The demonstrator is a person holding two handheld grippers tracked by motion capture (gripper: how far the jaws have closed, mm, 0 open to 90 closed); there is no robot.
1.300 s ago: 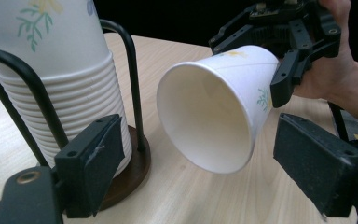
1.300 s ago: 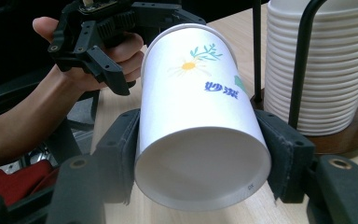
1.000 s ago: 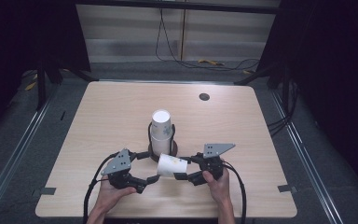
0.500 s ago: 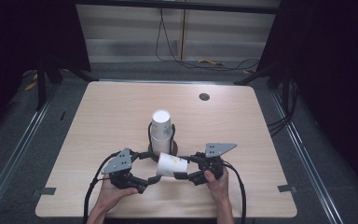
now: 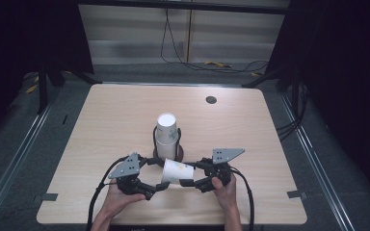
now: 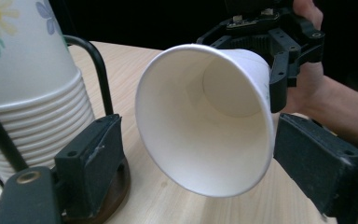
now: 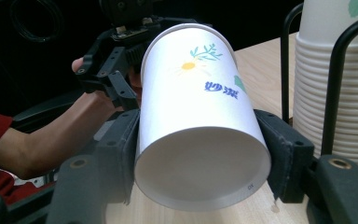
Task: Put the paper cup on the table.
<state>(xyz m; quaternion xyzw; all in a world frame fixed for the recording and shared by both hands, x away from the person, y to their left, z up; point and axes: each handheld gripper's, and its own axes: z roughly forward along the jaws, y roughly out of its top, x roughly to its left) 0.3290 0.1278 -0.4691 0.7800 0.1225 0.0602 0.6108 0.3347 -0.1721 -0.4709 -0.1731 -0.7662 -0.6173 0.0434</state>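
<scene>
A single white paper cup (image 5: pixel 177 171) with a flower print lies on its side just above the table, in front of the cup stack (image 5: pixel 166 132). My right gripper (image 5: pixel 187 183) is shut on its base end, and the right gripper view shows both pads (image 7: pixel 121 140) pressed against the cup (image 7: pixel 200 116). My left gripper (image 5: pixel 160 188) faces the cup's open mouth (image 6: pixel 205 116). Its jaws stand open on either side of the rim, with a gap at the left pad (image 6: pixel 93 154). The stack of nested cups (image 6: pixel 23 93) stands upside down in a black wire holder (image 6: pixel 95 70).
The wooden table (image 5: pixel 101 125) has a round dark grommet hole (image 5: pixel 211 100) at the back right. The holder's round base (image 5: pixel 173 155) sits just behind the grippers. Cables lie on the floor beyond the far edge (image 5: pixel 212 65). Both forearms come in over the front edge.
</scene>
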